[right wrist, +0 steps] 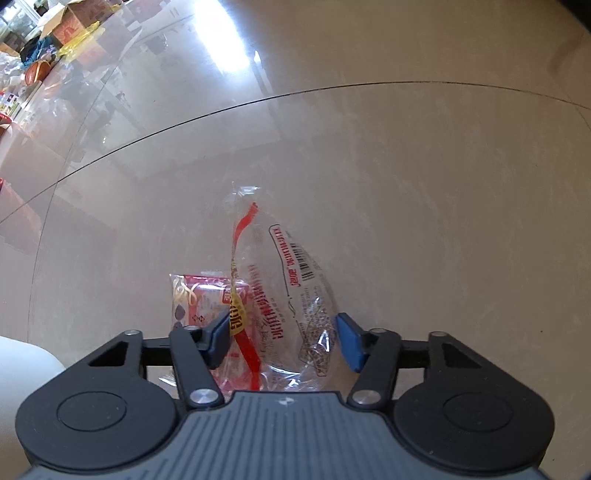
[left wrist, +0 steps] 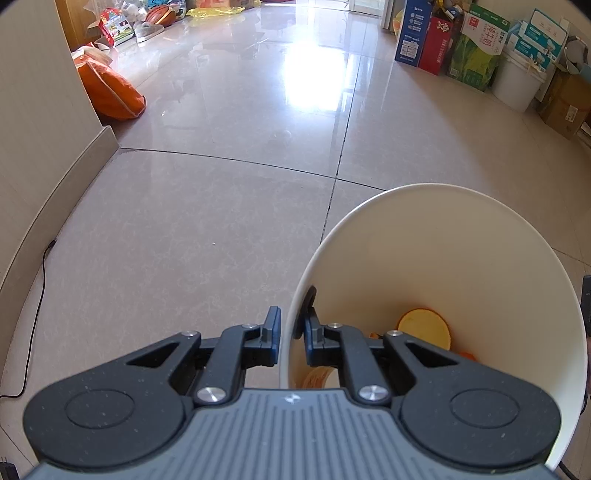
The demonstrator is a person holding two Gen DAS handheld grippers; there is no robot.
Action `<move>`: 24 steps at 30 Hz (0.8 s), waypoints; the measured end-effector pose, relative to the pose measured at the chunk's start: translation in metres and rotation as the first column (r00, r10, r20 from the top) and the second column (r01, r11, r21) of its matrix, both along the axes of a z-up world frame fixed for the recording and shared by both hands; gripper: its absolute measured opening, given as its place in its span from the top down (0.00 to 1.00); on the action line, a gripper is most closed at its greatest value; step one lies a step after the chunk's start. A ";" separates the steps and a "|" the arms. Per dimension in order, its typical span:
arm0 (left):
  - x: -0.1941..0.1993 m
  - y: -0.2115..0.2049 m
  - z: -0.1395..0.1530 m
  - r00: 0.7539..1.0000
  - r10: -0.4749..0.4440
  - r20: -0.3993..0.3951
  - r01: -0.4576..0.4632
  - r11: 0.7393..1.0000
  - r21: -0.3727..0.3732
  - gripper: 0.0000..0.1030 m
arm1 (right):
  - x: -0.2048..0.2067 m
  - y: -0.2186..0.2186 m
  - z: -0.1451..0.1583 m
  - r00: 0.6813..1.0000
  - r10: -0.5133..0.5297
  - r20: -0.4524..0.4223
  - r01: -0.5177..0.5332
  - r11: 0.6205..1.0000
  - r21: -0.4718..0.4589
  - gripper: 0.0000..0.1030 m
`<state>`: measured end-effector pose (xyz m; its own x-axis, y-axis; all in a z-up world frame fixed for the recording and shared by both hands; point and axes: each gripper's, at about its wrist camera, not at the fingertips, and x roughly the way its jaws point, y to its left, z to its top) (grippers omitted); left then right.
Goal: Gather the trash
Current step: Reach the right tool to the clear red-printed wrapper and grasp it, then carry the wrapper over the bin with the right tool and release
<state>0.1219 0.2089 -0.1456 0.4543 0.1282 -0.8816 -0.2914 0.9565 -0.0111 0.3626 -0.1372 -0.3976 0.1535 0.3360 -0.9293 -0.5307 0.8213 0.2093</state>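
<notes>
A clear plastic wrapper (right wrist: 291, 295), printed with a red strip and a barcode, lies crumpled on the glossy beige tile floor (right wrist: 406, 184), and beside it, partly under it, sits a smaller red-and-white snack packet (right wrist: 195, 299). The right gripper (right wrist: 282, 339) is down over the wrapper with a blue pad on either side of it; the left pad lies against the wrapper's printed edge, the right pad sits just beside the crinkled plastic, and whether the pads already press it I cannot tell. Off to the side, the left gripper (left wrist: 291, 343) is clenched on the rim of a white bucket (left wrist: 461, 236), one finger outside the wall and one inside, the bucket tipped so its mouth faces the room. Down in the bucket lie some orange scraps (left wrist: 424, 328). Farther away, cardboard boxes (left wrist: 480, 48) and another white bin (left wrist: 517, 85) stand along the far wall, an orange bag (left wrist: 110, 92) leans at a wall corner, and a basketball (left wrist: 160, 14) rests among clutter at the back.
</notes>
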 end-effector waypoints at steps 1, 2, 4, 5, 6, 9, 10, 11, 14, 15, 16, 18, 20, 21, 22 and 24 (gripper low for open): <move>0.000 0.000 0.000 1.000 0.000 0.000 0.000 1.000 0.000 0.89 | -0.001 -0.001 0.001 1.000 0.001 0.006 -0.001 1.000 -0.005 0.45; 0.000 0.000 0.000 1.000 0.000 0.000 0.000 1.000 0.000 0.89 | -0.003 -0.003 0.000 1.000 0.001 0.006 -0.001 1.000 -0.004 0.49; 0.000 -0.001 0.000 1.000 0.002 0.001 -0.002 1.000 -0.002 0.89 | -0.008 -0.004 0.001 1.000 0.005 0.015 -0.005 1.000 -0.020 0.51; 0.000 -0.001 0.000 1.000 0.000 0.001 0.000 1.000 -0.001 0.89 | -0.011 -0.004 0.003 1.000 0.009 0.024 -0.009 1.000 -0.026 0.52; -0.001 -0.001 0.000 1.000 0.000 0.001 0.000 1.000 0.000 0.89 | -0.013 -0.006 0.006 0.999 0.014 0.033 -0.013 0.999 -0.029 0.52; -0.001 -0.001 0.000 1.000 -0.001 0.002 0.001 1.000 0.000 0.89 | -0.021 -0.008 0.018 0.999 0.016 0.037 -0.015 0.999 -0.040 0.60; -0.001 -0.001 0.000 1.000 0.000 0.002 0.000 1.000 0.000 0.89 | -0.023 -0.011 0.024 0.999 0.016 0.043 -0.014 0.999 -0.044 0.60; -0.001 -0.001 0.000 1.000 0.000 0.002 0.000 1.000 0.001 0.89 | -0.026 -0.013 0.032 0.998 0.024 0.053 -0.022 0.999 -0.042 0.60; -0.002 -0.001 0.001 1.000 0.001 0.003 -0.001 1.000 -0.001 0.89 | -0.038 -0.018 0.056 0.996 0.058 0.074 -0.056 0.998 -0.030 0.60; -0.002 -0.001 0.001 1.000 0.001 0.004 -0.001 1.000 -0.001 0.89 | -0.042 -0.020 0.064 0.994 0.072 0.079 -0.070 0.997 -0.025 0.60; -0.002 -0.001 0.001 1.000 0.001 0.005 -0.001 1.000 -0.002 0.89 | -0.049 -0.022 0.076 0.991 0.093 0.092 -0.091 0.996 -0.022 0.60; -0.003 0.000 0.001 1.000 0.001 0.006 -0.001 1.000 -0.003 0.89 | -0.061 -0.021 0.099 0.986 0.130 0.110 -0.128 0.992 -0.020 0.60; -0.003 0.001 0.001 1.000 0.003 0.006 -0.003 1.000 -0.005 0.89 | -0.081 -0.022 0.127 0.976 0.176 0.128 -0.177 0.984 -0.005 0.60; -0.003 0.000 0.001 1.000 0.003 0.006 -0.003 1.000 -0.005 0.89 | -0.089 -0.018 0.140 0.972 0.194 0.136 -0.196 0.981 0.003 0.60; -0.003 0.001 0.001 1.000 0.000 0.007 0.000 1.000 -0.003 0.89 | -0.096 -0.018 0.154 0.967 0.210 0.144 -0.215 0.977 0.016 0.60; -0.003 0.001 0.002 1.000 0.000 0.008 0.000 1.000 -0.003 0.89 | -0.114 -0.010 0.185 0.951 0.267 0.158 -0.278 0.959 0.053 0.60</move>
